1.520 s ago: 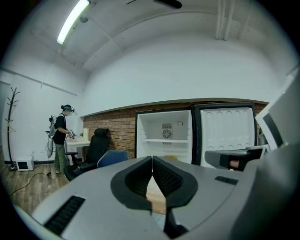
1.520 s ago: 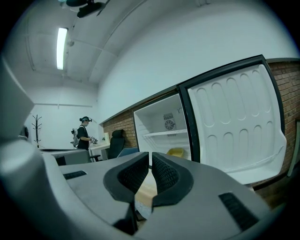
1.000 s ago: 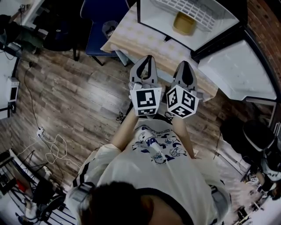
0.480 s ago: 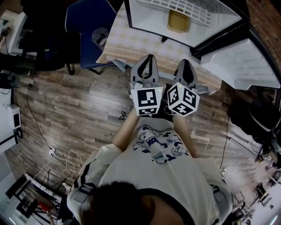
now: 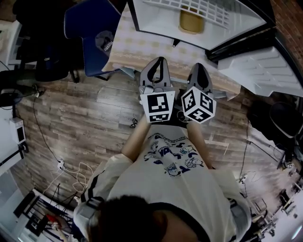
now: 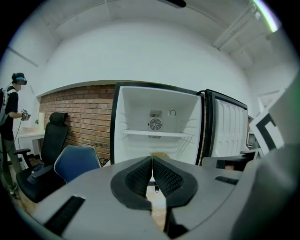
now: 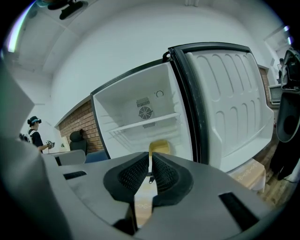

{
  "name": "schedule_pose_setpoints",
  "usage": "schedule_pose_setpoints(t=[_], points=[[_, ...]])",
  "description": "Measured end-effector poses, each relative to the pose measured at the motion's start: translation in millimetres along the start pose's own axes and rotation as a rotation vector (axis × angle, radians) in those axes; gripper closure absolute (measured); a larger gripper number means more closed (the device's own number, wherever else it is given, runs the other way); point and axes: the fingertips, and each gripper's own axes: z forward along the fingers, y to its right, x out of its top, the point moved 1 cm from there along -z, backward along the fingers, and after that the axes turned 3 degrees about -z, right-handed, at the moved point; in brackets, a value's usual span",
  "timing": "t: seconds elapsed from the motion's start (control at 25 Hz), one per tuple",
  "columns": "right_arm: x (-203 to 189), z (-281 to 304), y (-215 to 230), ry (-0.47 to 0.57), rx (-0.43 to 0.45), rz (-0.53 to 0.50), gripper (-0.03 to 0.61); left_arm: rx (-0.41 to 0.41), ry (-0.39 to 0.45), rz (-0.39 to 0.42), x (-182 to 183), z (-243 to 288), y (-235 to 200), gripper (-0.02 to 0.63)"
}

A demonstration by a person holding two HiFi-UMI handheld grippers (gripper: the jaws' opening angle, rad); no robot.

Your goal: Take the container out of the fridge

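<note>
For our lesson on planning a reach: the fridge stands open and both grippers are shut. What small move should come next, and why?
Probably carry the right gripper forward toward the yellow container, parting its jaws on the way: they are together and empty, the fridge door already stands open, and the container lies straight ahead of them.

Head view dim, dark corners; gripper views brighter w/ strong fisheye warp, ceiling light (image 6: 263, 10) glare.
</note>
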Motion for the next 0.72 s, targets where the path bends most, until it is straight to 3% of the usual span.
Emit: schedule_pose_setpoints(t=[0.72], points=[[12.7, 125.1, 32.8, -0.099, 0.042, 0.126, 0.535, 0.059, -0.042, -0.027, 9.8, 103.8, -5.6, 0.595]])
